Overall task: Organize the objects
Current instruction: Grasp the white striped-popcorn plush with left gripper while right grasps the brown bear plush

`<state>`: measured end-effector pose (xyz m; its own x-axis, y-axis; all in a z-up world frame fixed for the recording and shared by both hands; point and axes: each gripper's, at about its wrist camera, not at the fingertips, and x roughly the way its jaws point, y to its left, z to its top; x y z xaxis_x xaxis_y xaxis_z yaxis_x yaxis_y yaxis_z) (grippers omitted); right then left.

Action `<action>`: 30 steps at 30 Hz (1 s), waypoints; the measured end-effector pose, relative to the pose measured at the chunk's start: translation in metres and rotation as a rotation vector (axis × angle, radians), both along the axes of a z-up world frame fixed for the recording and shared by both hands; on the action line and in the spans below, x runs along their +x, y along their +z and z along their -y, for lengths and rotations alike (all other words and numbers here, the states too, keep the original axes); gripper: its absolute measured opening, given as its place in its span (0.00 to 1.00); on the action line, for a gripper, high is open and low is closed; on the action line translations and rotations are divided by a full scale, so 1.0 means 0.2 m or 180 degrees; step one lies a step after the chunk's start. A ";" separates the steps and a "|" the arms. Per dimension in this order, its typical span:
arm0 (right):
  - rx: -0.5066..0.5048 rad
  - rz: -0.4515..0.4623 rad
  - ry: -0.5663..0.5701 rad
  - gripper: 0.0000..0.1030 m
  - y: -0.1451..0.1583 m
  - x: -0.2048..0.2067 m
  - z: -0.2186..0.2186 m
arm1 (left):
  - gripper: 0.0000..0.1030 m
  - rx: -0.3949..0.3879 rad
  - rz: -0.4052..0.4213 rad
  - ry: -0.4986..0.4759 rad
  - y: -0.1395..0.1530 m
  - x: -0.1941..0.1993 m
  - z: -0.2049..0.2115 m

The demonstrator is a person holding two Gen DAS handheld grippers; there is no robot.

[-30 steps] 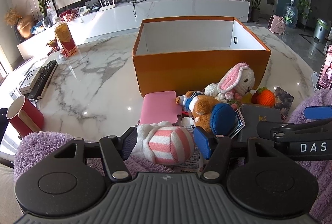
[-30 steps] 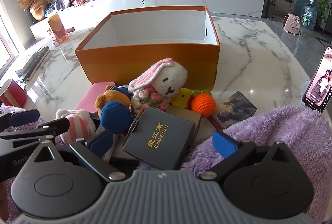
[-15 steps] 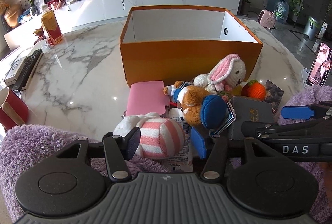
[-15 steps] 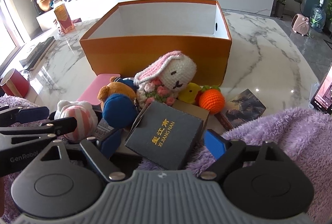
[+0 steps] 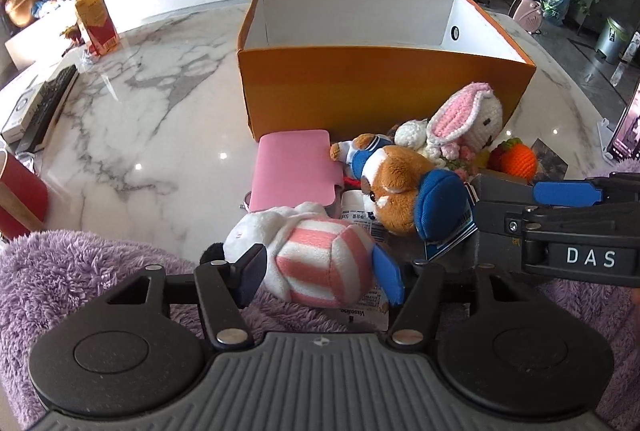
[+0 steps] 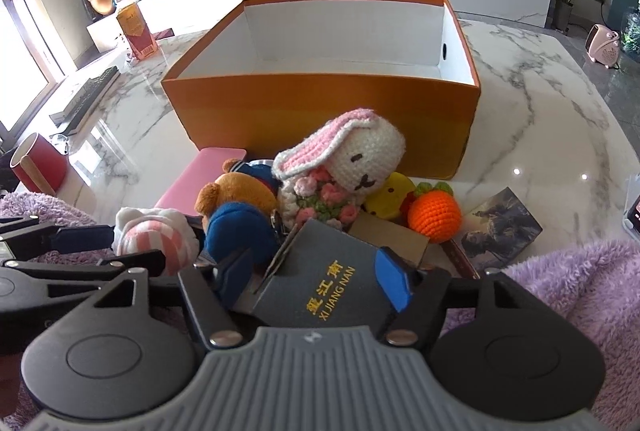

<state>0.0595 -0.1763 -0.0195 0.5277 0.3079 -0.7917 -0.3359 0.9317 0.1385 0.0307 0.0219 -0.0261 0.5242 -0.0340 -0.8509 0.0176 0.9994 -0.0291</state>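
While both grippers sit low in the pile before the orange box [image 5: 384, 91], the left gripper [image 5: 320, 271] has its jaws closed around the striped plush [image 5: 320, 259], and the right gripper [image 6: 316, 283] seemingly clamps the dark case [image 6: 328, 287]. Lift straight up, clearing the bear [image 5: 396, 183], then carry over the box wall.
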 end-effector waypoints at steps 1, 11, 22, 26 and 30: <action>0.0004 0.0003 0.0045 0.67 0.00 0.01 -0.02 | 0.68 -0.0050 -0.0036 0.0018 0.00 0.01 -0.01; 0.0162 -0.0094 0.0285 0.56 0.00 0.12 -0.13 | 0.68 -0.0646 -0.0476 0.0361 0.01 0.08 -0.17; 0.0027 -0.0208 0.0576 0.53 -0.06 0.18 -0.26 | 0.65 -0.1396 -0.0898 0.0824 -0.06 0.17 -0.32; 0.0067 -0.0310 0.0573 0.55 -0.10 0.21 -0.25 | 0.71 -0.1444 -0.0960 0.0911 -0.09 0.18 -0.32; -0.0072 -0.0244 0.0681 0.56 -0.12 0.20 -0.28 | 0.77 -0.1336 -0.1034 0.0928 -0.10 0.20 -0.28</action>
